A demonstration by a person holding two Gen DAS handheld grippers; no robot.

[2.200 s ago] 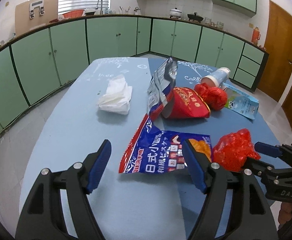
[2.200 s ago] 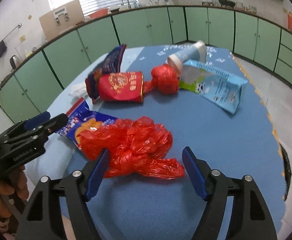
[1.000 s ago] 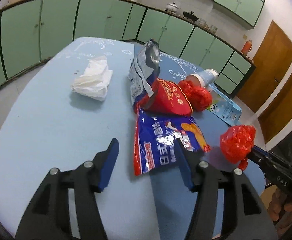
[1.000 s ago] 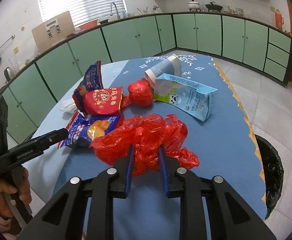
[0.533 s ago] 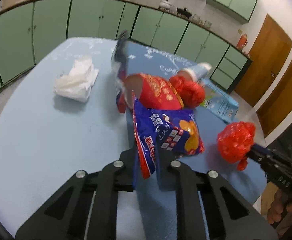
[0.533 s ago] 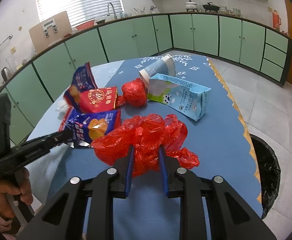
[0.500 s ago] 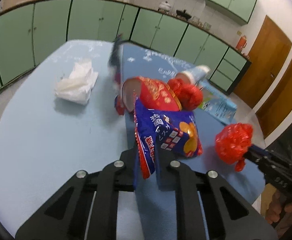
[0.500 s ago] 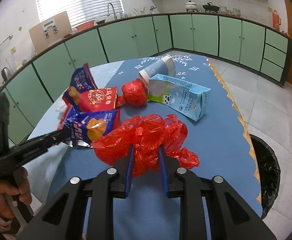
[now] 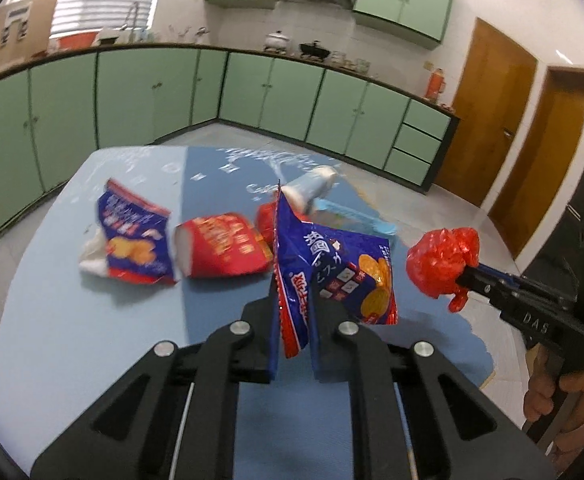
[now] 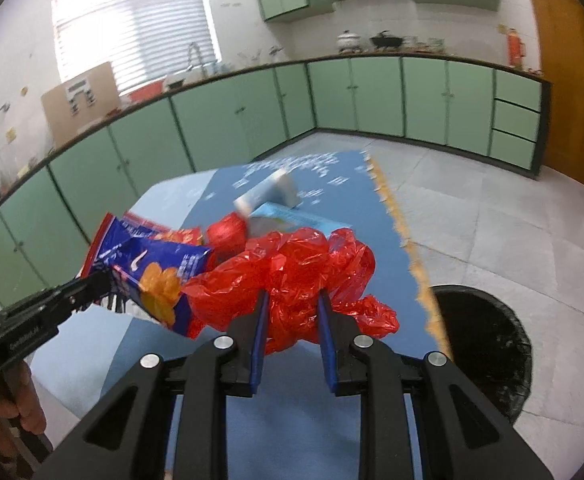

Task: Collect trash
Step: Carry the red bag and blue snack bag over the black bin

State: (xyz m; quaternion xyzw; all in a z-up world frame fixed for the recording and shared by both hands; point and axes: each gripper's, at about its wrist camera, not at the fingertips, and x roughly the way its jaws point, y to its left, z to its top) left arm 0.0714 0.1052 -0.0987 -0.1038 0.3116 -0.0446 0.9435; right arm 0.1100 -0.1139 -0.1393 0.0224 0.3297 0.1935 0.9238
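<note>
2 grippers are up over the blue table [image 9: 72, 312], each with 1 piece of trash in it. The left gripper [image 9: 294, 320] has just pressed its jaws together and pinches the edge of 1 blue snack bag [image 9: 332, 264], which hangs lifted off the tabletop, its printed face turned toward the right side of the left wrist view. The right gripper [image 10: 291, 320] clamps 1 crumpled red plastic bag [image 10: 292, 272] between its blue pads, the bag bulging out above and to both sides of them; in the left wrist view that same bag [image 9: 442, 262] shows as a ball at the tip of the other tool, with a hand [image 9: 552, 400] gripping the handle below. Left lying on the table I count 6 more things: 1 second blue snack bag [image 9: 136, 236], 1 red snack bag [image 9: 222, 250] just beside it, 1 white crumpled tissue [image 9: 92, 252] partly hidden behind the blue bag, 1 small red ball of plastic [image 9: 266, 220], 1 paper cup [image 9: 310, 188] on its side, and 1 light blue carton [image 9: 352, 216] mostly covered by the lifted bag. On the floor to the right of the table stands 1 bin lined in black [image 10: 488, 348], its mouth open upward
</note>
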